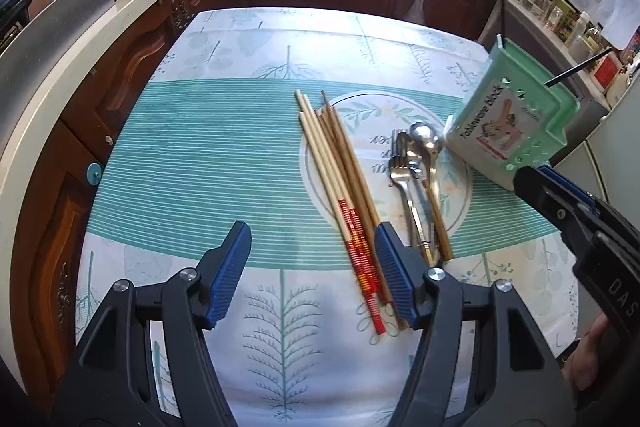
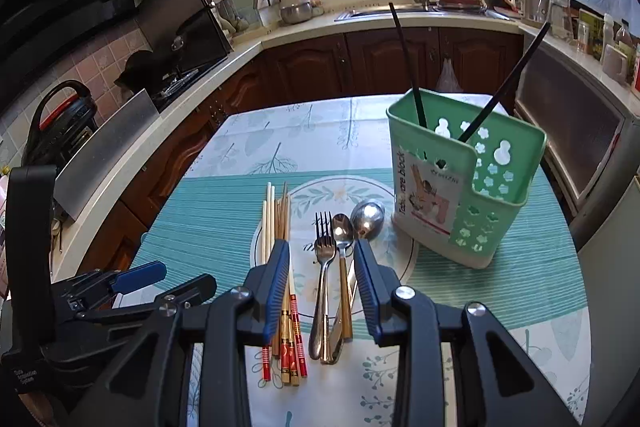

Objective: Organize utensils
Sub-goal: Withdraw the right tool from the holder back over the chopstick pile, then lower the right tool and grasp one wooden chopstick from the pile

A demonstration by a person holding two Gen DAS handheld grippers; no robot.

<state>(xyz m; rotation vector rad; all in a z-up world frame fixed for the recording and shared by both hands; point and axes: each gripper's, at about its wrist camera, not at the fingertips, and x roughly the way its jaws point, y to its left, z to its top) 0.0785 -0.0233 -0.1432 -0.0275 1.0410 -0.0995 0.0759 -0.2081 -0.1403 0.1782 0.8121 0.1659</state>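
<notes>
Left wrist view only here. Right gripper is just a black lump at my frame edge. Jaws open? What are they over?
Observer: Open. The right gripper frames the fork and spoons. Its pads press on nothing.
Operator: Inside of the holder? I only get its labelled face.
Observer: Two black chopsticks stand in the taller part of the holder, leaning apart.
Operator: Lower front pocket?
Observer: The front pocket shows nothing in it, as far as its visible part goes.
</notes>
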